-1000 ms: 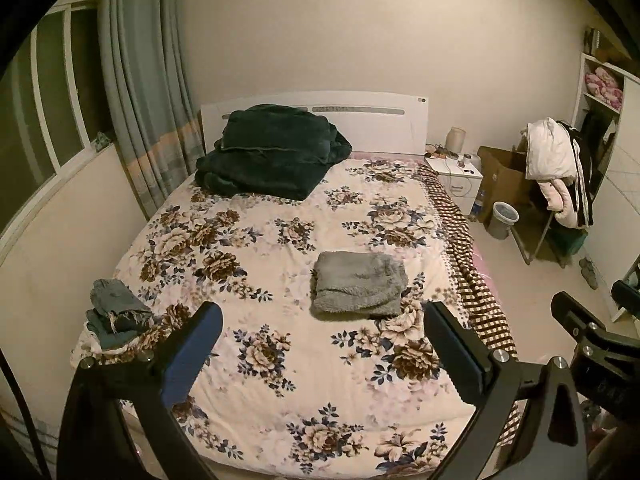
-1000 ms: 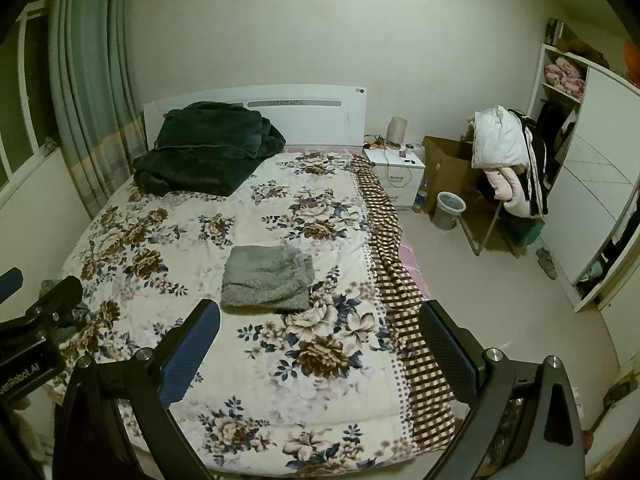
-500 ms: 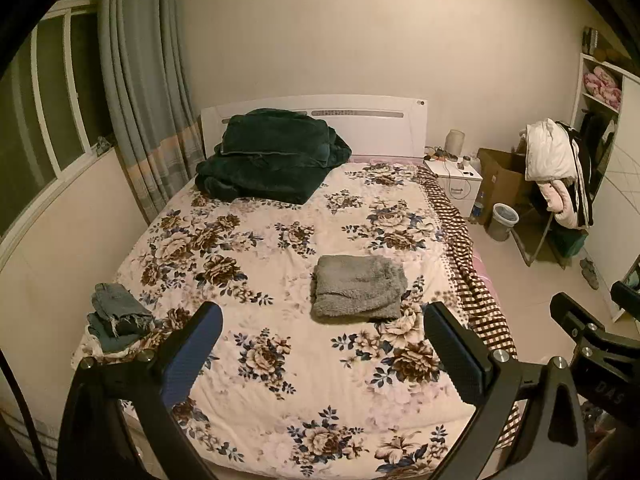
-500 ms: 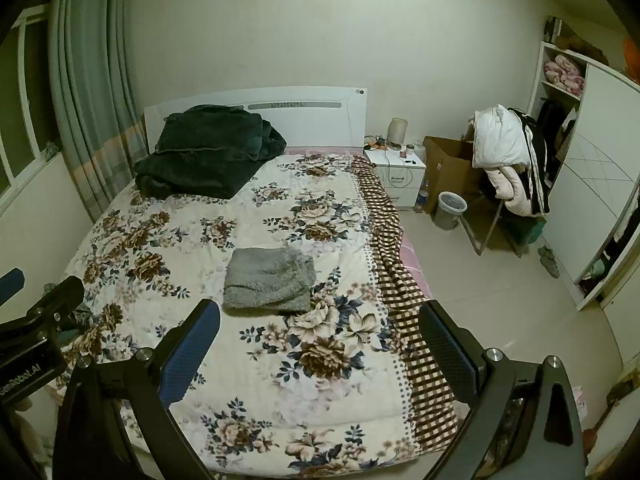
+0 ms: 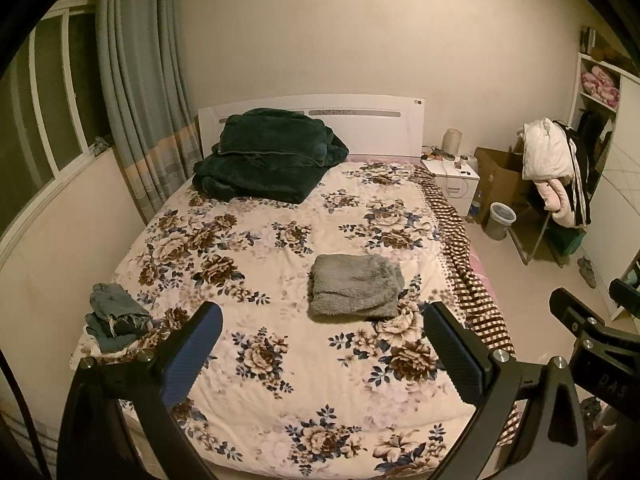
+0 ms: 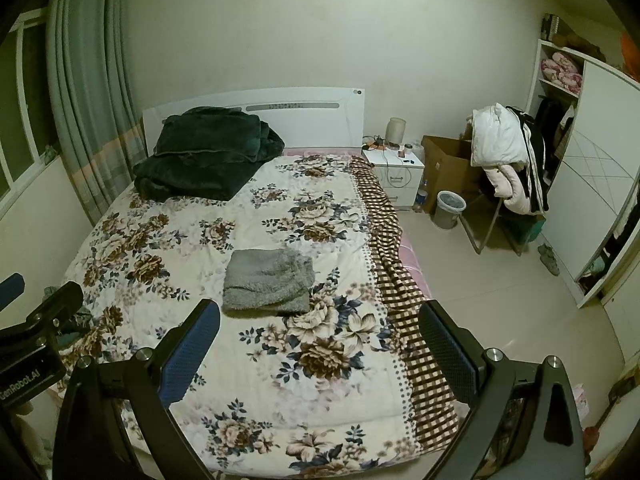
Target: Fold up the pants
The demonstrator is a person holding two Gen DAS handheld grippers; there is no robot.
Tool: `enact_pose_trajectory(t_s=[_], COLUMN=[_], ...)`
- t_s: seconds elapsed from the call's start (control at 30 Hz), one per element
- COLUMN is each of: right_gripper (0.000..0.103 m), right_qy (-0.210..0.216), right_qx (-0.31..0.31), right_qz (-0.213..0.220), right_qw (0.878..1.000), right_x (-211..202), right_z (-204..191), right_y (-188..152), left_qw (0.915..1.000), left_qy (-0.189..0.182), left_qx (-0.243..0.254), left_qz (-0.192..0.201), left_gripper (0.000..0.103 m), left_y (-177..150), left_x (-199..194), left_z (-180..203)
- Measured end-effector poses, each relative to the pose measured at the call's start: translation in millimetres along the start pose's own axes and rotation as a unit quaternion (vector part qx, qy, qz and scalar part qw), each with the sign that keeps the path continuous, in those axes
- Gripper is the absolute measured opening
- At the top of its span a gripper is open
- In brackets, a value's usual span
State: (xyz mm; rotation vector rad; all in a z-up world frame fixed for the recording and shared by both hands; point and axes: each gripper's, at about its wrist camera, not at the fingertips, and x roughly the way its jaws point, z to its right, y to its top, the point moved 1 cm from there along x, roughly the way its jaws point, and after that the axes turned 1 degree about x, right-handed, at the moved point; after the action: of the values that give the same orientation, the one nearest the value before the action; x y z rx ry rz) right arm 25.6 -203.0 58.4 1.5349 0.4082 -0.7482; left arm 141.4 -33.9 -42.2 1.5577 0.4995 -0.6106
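Observation:
Grey fleece pants (image 5: 354, 286) (image 6: 268, 280) lie folded into a neat rectangle near the middle of the floral bedspread (image 5: 280, 360) (image 6: 260, 380). My left gripper (image 5: 322, 328) is held well back over the foot of the bed, open, with nothing between its fingers. My right gripper (image 6: 318, 326) is likewise open and empty, held above the bed's foot. Each gripper shows at the edge of the other's view. A small pile of denim clothes (image 5: 114, 316) sits at the bed's near left corner.
A dark green blanket (image 5: 268, 156) (image 6: 208, 152) is heaped by the white headboard (image 5: 368, 120). Right of the bed are a nightstand (image 6: 396, 172), a cardboard box (image 6: 448, 168), a bin (image 6: 448, 210), a chair draped with jackets (image 6: 508, 160) and a wardrobe (image 6: 592, 184). Curtains (image 5: 136, 100) hang on the left.
Both cameras have drifted back and up a little, so the bed sits slightly lower and further away. The pants have not moved and both grippers stay open.

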Motion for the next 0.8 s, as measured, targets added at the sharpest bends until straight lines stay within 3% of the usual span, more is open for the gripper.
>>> enact_pose_trajectory(t_s=[0.8], right_gripper=[0.103], right_qy=[-0.012], right_qx=[0.007], right_qz=[-0.006], right_qw=[1.000], right_x=[3.2], right_z=[-11.8], right_y=[0.1], left_qw=[1.0000], left_qy=[0.004], left_qx=[0.002], left_qz=[0.003], left_gripper=[0.103], left_y=[4.7], left_x=[-2.4], left_z=[0.3])
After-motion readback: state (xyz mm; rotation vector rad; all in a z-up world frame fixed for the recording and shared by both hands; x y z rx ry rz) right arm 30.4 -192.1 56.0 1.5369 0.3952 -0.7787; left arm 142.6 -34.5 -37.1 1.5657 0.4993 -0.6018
